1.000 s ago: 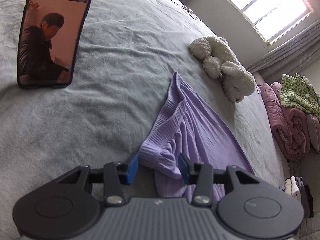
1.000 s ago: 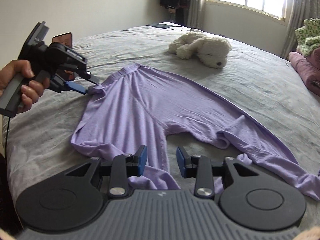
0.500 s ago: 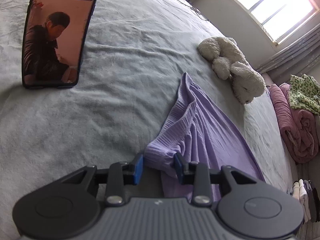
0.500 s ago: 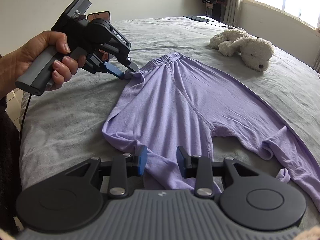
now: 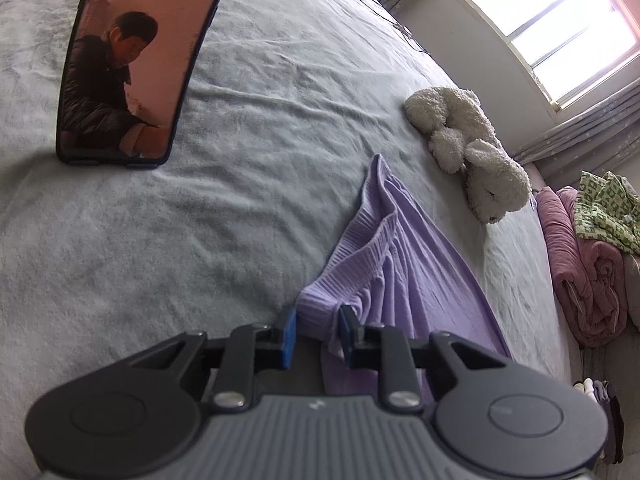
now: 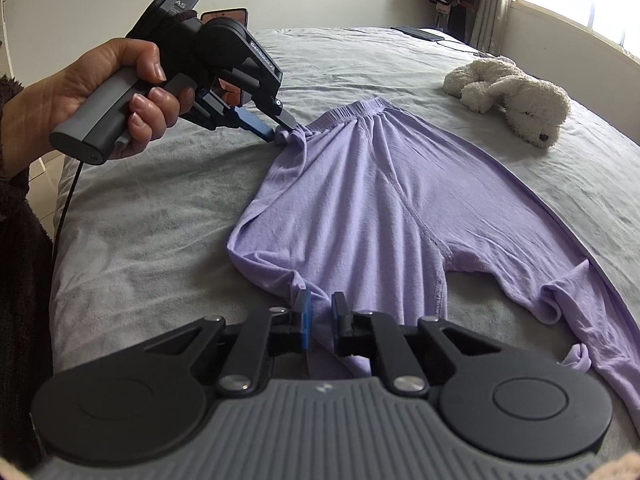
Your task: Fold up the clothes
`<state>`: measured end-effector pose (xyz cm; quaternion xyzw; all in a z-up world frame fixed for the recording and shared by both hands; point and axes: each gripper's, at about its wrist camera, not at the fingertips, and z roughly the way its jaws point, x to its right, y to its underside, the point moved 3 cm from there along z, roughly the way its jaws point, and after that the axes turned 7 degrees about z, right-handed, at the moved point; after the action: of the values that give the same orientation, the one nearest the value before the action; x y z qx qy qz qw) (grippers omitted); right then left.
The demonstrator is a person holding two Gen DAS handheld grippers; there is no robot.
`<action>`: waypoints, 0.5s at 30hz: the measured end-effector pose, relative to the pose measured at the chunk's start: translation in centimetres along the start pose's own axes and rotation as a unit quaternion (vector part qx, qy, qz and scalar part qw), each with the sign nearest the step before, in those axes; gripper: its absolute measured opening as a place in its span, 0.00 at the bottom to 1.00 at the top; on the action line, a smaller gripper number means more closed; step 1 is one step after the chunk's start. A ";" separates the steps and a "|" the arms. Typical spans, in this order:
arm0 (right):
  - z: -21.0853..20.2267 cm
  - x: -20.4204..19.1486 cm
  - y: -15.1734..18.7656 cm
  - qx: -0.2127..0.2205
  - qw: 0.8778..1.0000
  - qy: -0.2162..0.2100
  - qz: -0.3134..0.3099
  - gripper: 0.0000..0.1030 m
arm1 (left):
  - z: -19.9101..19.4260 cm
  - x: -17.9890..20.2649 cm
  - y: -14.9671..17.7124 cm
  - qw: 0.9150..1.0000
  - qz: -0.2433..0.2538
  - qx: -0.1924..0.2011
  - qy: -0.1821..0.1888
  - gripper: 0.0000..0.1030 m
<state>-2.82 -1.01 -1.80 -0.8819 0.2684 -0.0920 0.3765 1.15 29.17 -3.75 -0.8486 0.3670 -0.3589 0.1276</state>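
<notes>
A wide bed point(image 6: 160, 216) with a grey cover filled both views, and the purple pants point(image 6: 360, 200) lay spread flat on it, the waistband toward the far side and the two legs running to the near right. A white plush dog point(image 6: 512, 96) lay on the cover beyond the pants, well apart from them, and rolled pink bedding point(image 5: 580, 276) with a green patterned cloth on top sat beside the bed under the window. A phone point(image 5: 128, 60) with a lit screen lay on the cover to the left of the pants. The person's left hand point(image 6: 104, 96) was wrapped around the grey handle, with the dark fuzzy sleeve behind it, and it pointed the left gripper point(image 6: 280, 132) down at a slant to the near corner of the waistband. Its jaws were closing, and the ribbed corner of the waistband was bunched between the blue pads point(image 5: 289, 334). The right gripper point(image 6: 320, 320) was also tilted down toward the bed, at the near side edge of the pants below the hip. Its jaws were closing too, with a gathered fold of the purple cloth pinched between the pads, which stood almost together.
</notes>
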 end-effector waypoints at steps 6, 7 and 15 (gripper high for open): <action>-0.5 -0.9 0.0 -0.005 1.000 -0.007 -0.019 0.00 | -1.0 0.7 -0.2 0.999 0.037 0.016 -0.014 0.06; -0.7 -1.0 -0.1 -0.004 1.000 -0.014 -0.018 0.00 | -1.2 0.8 -0.3 0.998 0.048 0.021 -0.018 0.06; -3.4 -1.7 -1.0 0.007 0.998 -0.057 -0.008 0.00 | -2.6 0.4 -0.5 0.996 0.088 0.026 -0.023 0.07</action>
<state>-5.12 -1.60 1.32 -0.8851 0.2391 -0.0466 0.3965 -0.26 29.36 -1.47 -0.8174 0.4280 -0.3360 0.1890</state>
